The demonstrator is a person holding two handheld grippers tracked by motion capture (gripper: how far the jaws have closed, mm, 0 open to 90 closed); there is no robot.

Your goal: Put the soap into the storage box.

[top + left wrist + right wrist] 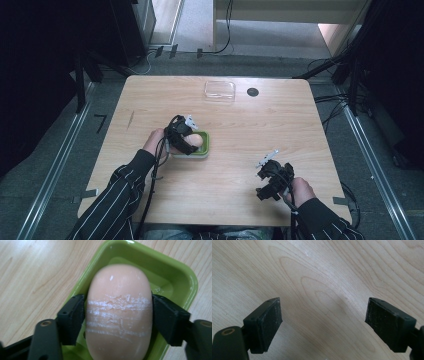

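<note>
Black pads up close, one on each side of my view: these are my left fingers (72, 317), and between them sits the soap (118, 302), a peach-coloured oval bar with chalky white scrape lines across its middle. Both pads lie right against its flanks. Whether they are squeezing it or only touching, I cannot tell from what I see. The bar rests lengthwise in the green dish (175, 277), its far end rounded and smooth, and the dish's glossy rim curves around it on the pale wooden counter (240, 130).

From the high view, my left hand (152, 142) comes in from the lower left in a striped sleeve, and dish and soap sit just left of the counter's middle, right at the fingertips.

Moving across: well beyond the dish, near the far edge, lies a clear plastic box (219, 90), and just to its right a small black round mark (252, 92) shows in the wood.

Further right and nearer to me, my right hand (301, 190) holds its tool low over the counter, well apart from the dish. Looking along it, my right fingers (270, 322) are released, spread wide, with bare wood grain between the two pads and not a thing in their grasp.
</note>
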